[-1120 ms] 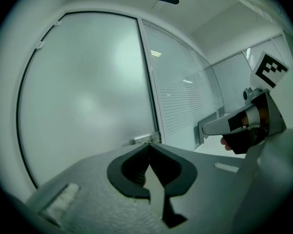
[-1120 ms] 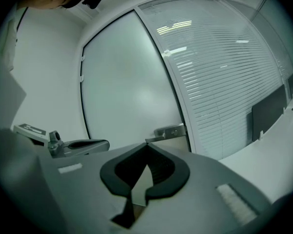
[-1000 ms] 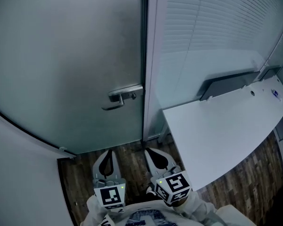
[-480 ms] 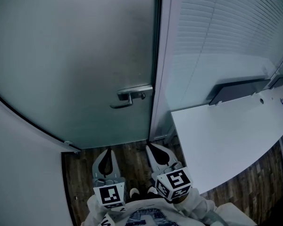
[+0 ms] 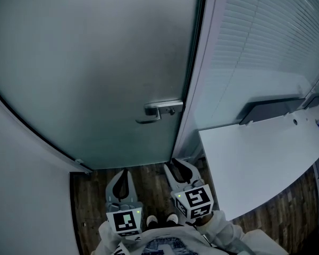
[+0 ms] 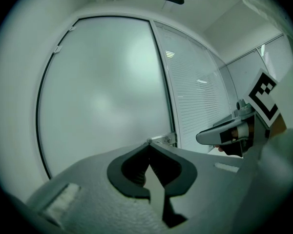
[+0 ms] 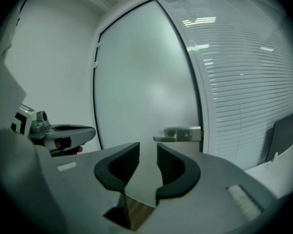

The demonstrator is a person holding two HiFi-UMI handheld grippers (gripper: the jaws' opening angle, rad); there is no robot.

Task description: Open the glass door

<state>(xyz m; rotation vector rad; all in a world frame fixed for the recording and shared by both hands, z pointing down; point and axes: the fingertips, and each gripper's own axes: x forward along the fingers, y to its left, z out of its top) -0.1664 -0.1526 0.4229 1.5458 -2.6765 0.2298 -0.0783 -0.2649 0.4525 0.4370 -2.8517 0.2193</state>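
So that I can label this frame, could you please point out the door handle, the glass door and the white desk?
door handle (image 5: 164,109), head view, on its metal plate.
glass door (image 5: 95,62), head view, middle of the frosted pane.
white desk (image 5: 255,158), head view, bare top surface.

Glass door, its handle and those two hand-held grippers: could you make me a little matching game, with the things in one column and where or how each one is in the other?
Things:
1. door handle
2. left gripper
3. right gripper
4. white table

Place or state:
A. fingers a little apart, nothing between them
B. at the right edge of the glass door, untouched
C. fingers together, empty
D. right of the door, below the blinds

Pairs: 1-B, 2-C, 3-A, 4-D.

The right gripper's fingers have just been opening, with nothing between them.
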